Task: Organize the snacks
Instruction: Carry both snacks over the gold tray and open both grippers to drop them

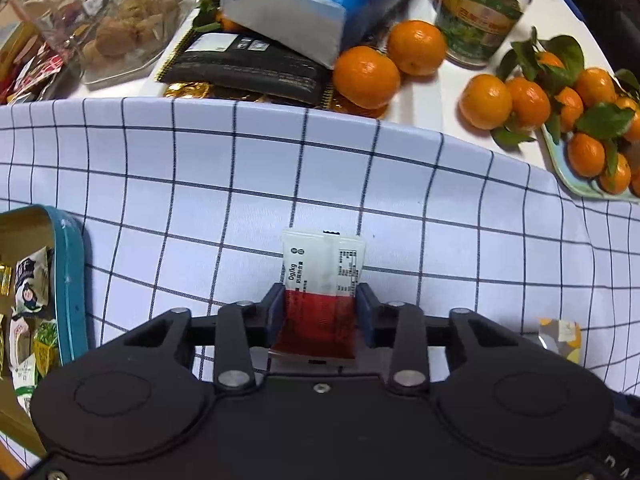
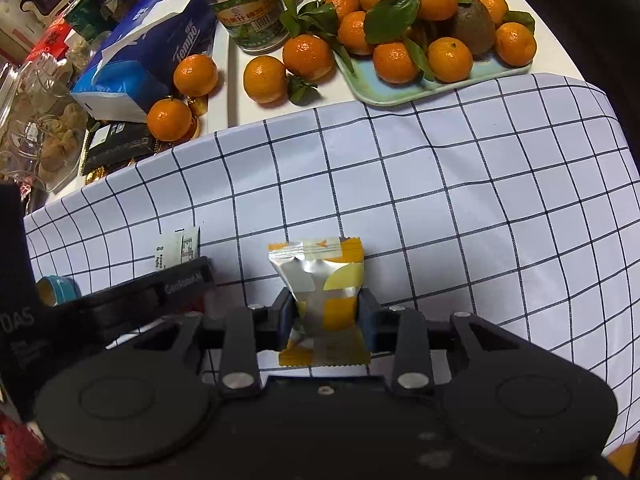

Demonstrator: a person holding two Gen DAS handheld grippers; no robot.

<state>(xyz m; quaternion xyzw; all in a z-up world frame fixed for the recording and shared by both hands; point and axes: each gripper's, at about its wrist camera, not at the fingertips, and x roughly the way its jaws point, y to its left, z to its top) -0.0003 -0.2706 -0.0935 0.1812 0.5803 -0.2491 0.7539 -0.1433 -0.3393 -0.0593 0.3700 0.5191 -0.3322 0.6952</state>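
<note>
Left gripper (image 1: 321, 307) was clenched on a red-and-white snack sachet (image 1: 320, 280), both blue pads pressed against the packet's red lower half; the white printed half stuck out forward past the fingertips, above the checked cloth (image 1: 400, 200). In the right wrist view the same sachet's white end (image 2: 178, 247) showed above the left tool body.

Right gripper (image 2: 328, 314) was clenched on a silver-and-yellow snack packet (image 2: 320, 276), gripped across its lower half, crimped top edge pointing forward over the cloth.

A teal-rimmed tin (image 1: 68, 280) lay at the far left of the left view, holding several small wrapped snacks (image 1: 30, 280); the left gripper was near it but apart.

Beyond the cloth edge on the white table: loose mandarins (image 1: 366, 76), a blue tissue pack (image 1: 304, 4), a black spiral notebook (image 1: 244, 66), a glass jar with green label (image 2: 248, 12), and a pale green tray (image 2: 400, 92) piled with leafy mandarins and one kiwi (image 2: 474, 26).
</note>
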